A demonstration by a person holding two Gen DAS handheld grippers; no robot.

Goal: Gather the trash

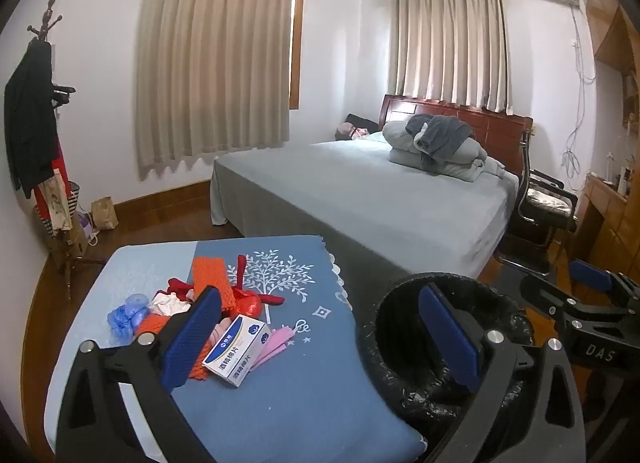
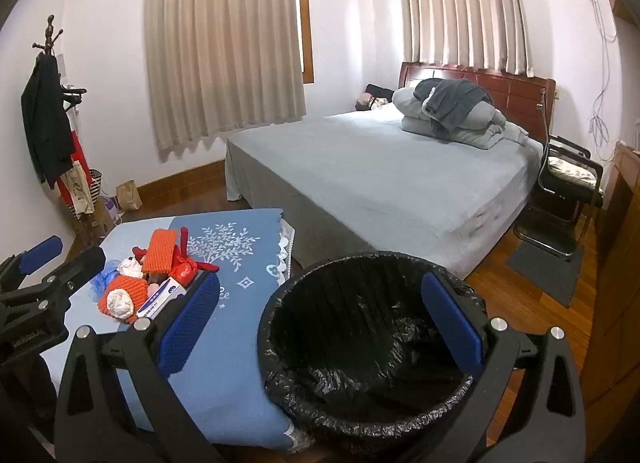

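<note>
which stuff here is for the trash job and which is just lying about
For the job:
- white and blue cardboard box
- orange foam netting
- crumpled white tissue
- black-lined round bin

Just lying about:
- dark coat on wooden rack
- folded grey quilt
- brown paper bag

A bedroom with a bed (image 2: 380, 167) under a grey-blue cover, folded bedding (image 2: 452, 115) piled by its wooden headboard (image 2: 516, 87). Beige curtains (image 2: 224, 43) hang closed. A coat rack (image 2: 52, 111) stands left; a black chair (image 2: 568, 183) stands right of the bed.
</note>
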